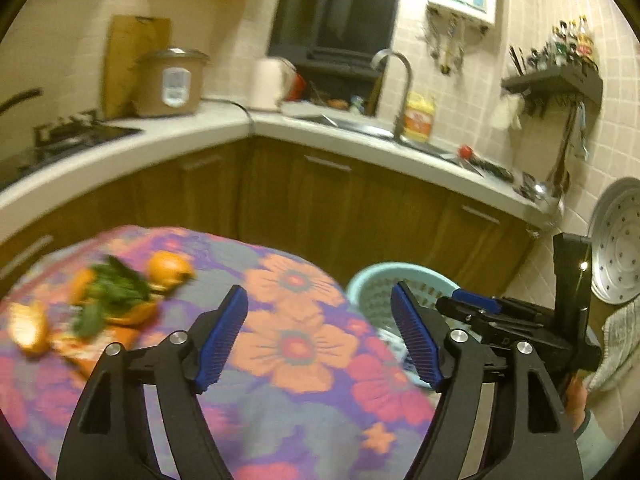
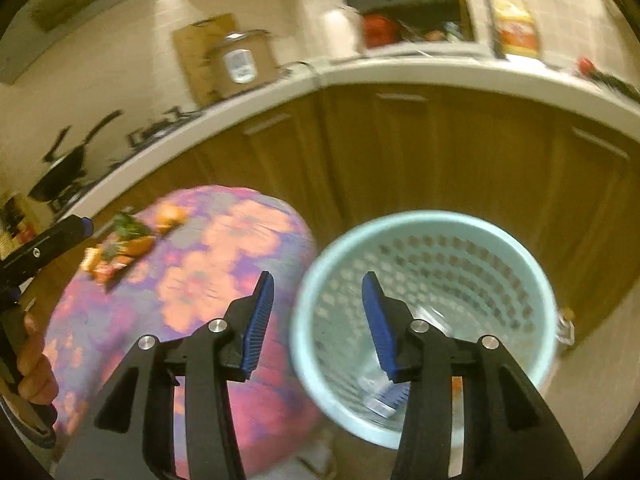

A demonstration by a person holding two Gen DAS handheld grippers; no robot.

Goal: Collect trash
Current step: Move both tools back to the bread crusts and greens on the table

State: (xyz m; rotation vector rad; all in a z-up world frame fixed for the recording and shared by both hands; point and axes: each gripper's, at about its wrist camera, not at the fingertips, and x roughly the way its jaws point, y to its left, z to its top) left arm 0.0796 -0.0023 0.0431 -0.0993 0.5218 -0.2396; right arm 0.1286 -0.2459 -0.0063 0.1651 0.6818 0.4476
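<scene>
A pile of orange peels and green leaves [image 1: 108, 304] lies at the far left of a round table with a flowered cloth [image 1: 296, 340]; it also shows in the right wrist view [image 2: 124, 244]. A light blue perforated trash basket [image 2: 424, 320] stands on the floor right of the table, with a white and blue item [image 2: 384, 396] at its bottom. My left gripper [image 1: 320, 336] is open and empty above the table's right part. My right gripper [image 2: 318, 320] is open and empty over the basket's left rim; it also shows in the left wrist view [image 1: 472, 304].
A white L-shaped counter [image 1: 192, 136] over brown cabinets runs behind the table, with a rice cooker [image 1: 170, 82], stove, sink and faucet [image 1: 396, 92]. A round metal tray [image 1: 618, 240] leans at the right wall. A dark pan [image 2: 64, 168] sits on the stove.
</scene>
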